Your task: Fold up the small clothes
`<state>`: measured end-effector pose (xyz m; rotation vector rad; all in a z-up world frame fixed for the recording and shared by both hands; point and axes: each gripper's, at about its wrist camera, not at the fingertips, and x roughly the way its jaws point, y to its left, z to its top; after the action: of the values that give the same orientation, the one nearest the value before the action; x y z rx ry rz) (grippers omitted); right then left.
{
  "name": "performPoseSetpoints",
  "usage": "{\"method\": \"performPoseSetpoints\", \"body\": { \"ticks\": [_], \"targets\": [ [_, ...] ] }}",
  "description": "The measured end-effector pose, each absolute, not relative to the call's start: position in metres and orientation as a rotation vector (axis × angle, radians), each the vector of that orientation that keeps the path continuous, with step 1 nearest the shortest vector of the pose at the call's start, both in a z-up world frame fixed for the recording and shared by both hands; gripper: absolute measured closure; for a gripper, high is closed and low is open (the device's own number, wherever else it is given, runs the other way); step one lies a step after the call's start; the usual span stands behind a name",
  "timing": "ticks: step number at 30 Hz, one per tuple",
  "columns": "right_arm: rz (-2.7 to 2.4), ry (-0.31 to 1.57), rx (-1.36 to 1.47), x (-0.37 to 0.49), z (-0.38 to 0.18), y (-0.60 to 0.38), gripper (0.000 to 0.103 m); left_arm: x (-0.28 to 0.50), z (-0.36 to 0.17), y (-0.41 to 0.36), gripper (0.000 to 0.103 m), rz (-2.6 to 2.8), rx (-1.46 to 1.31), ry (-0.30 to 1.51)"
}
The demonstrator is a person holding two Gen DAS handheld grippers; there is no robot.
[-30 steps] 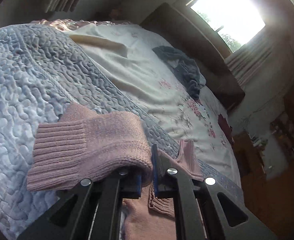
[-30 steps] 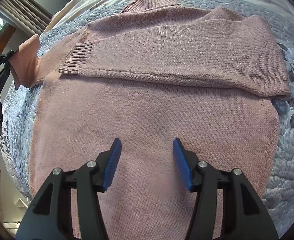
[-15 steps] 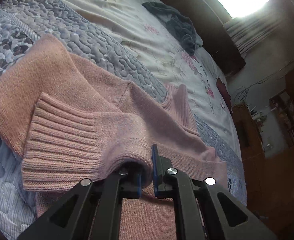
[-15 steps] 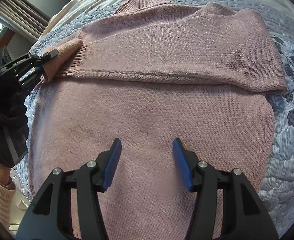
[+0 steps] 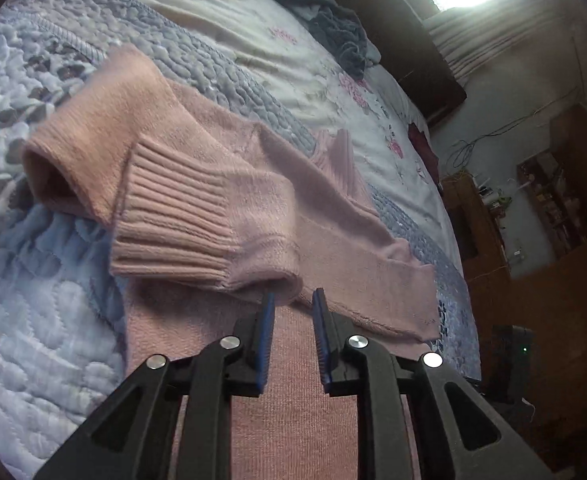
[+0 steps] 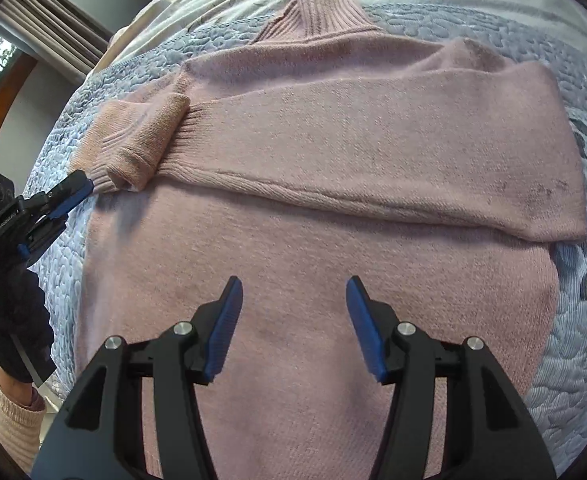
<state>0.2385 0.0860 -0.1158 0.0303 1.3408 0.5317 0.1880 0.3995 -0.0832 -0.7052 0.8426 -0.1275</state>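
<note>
The left gripper [image 5: 291,308] has let go: its fingers, pinching the ribbed cuff half a second ago, now stand parted just short of it. The pink knitted turtleneck sweater [image 6: 333,208] lies flat on the grey-blue quilted bed cover [image 5: 33,320], both sleeves across its chest. The right gripper [image 6: 293,300] hovers spread above the sweater's lower body; the hem fold likely comes next.

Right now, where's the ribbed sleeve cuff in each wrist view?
Left wrist: ribbed cuff sits left of centre, just beyond the left gripper, whose jaws stand apart with nothing between them.
Right wrist: same cuff at the left edge, beside the left gripper's tips.
Shared landmark: the sweater's ribbed collar, upper right of the cuff in the left view, top centre in the right view.
</note>
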Motion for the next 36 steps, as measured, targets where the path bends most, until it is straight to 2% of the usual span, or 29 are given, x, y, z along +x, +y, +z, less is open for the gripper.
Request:
{"method": "performPoseSetpoints", "body": {
  "ticks": [1,4,10,16,19,22,23,24,25,27,28,36],
  "targets": [
    [0.542,1.338,0.032,0.243,-0.112,0.096,0.048,0.191,-0.075,0.409,0.075,-0.082,-0.662,0.827],
    [0.589,1.333,0.038,0.254,-0.1,0.126,0.048,0.208,-0.072,0.438,0.075,0.029,-0.579,0.844],
    [0.627,1.376,0.069,0.281,-0.1,0.175,0.049,0.232,-0.125,0.472,0.077,0.114,-0.625,1.003],
    [0.649,1.429,0.103,0.302,-0.11,0.219,0.049,0.221,-0.115,0.482,0.077,0.099,-0.718,0.951],
    [0.666,1.47,0.162,0.31,-0.121,0.237,0.049,0.206,-0.099,0.484,0.072,0.117,-0.694,0.903],
    [0.682,1.513,0.245,0.315,-0.135,0.25,0.048,0.192,-0.09,0.49,0.071,0.128,-0.696,0.887],
    [0.685,1.53,0.262,0.315,-0.14,0.253,0.05,0.189,-0.087,0.49,0.071,0.134,-0.679,0.886],
    [0.692,1.543,0.273,0.315,-0.145,0.256,0.059,0.186,-0.084,0.491,0.071,0.14,-0.657,0.885],
    [0.689,1.545,0.262,0.314,-0.147,0.259,0.063,0.184,-0.082,0.491,0.071,0.146,-0.633,0.884],
    [0.691,1.518,0.218,0.312,-0.145,0.261,0.085,0.183,-0.078,0.489,0.071,0.148,-0.604,0.887],
    [0.713,1.502,0.23,0.311,-0.14,0.258,0.089,0.183,-0.076,0.489,0.071,0.144,-0.6,0.887],
    [0.723,1.316,0.26,0.319,-0.073,0.178,0.091,0.206,-0.071,0.458,0.07,0.096,-0.569,0.883]
  ]
}}
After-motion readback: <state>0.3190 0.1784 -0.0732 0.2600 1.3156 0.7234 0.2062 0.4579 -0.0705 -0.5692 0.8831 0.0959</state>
